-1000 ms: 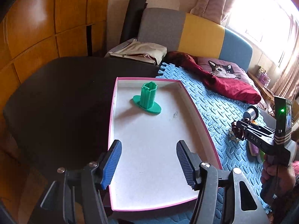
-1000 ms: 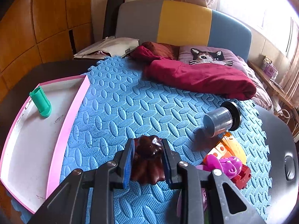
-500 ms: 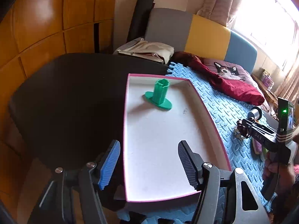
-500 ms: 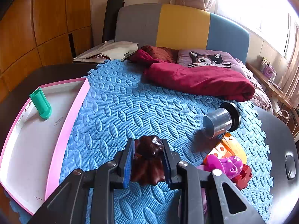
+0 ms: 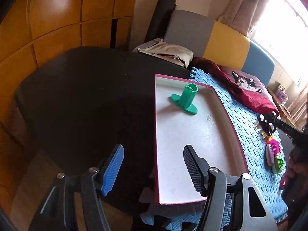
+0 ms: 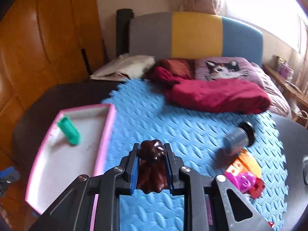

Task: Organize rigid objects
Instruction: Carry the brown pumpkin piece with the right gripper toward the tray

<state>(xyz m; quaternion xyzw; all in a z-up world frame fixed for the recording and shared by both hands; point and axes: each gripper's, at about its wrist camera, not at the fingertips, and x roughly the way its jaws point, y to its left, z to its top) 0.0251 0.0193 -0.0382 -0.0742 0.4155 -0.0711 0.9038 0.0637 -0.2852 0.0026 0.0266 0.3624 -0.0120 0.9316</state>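
Observation:
My right gripper (image 6: 151, 165) is shut on a dark brown toy figure (image 6: 152, 168) and holds it above the blue foam mat (image 6: 173, 123), just right of the pink-rimmed white tray (image 6: 106, 134). A green flanged peg (image 6: 69, 130) lies in the tray's far end; in the left wrist view the peg (image 5: 185, 101) stands near the tray's far end. My left gripper (image 5: 152, 169) is open and empty over the near left edge of the tray (image 5: 156, 134). The right gripper (image 5: 269, 124) shows at the right of the left wrist view.
A grey cup with a black lid (image 6: 239, 137) lies on the mat at right. A pile of orange, pink and red toys (image 6: 244, 173) sits below it. A red blanket (image 6: 217, 94) and cat pillow (image 6: 223, 68) lie behind. A dark table (image 5: 86, 96) lies left of the tray.
My right gripper has lifted and moved left toward the tray with the brown figure. My left gripper has drifted left, now straddling the tray's left edge.

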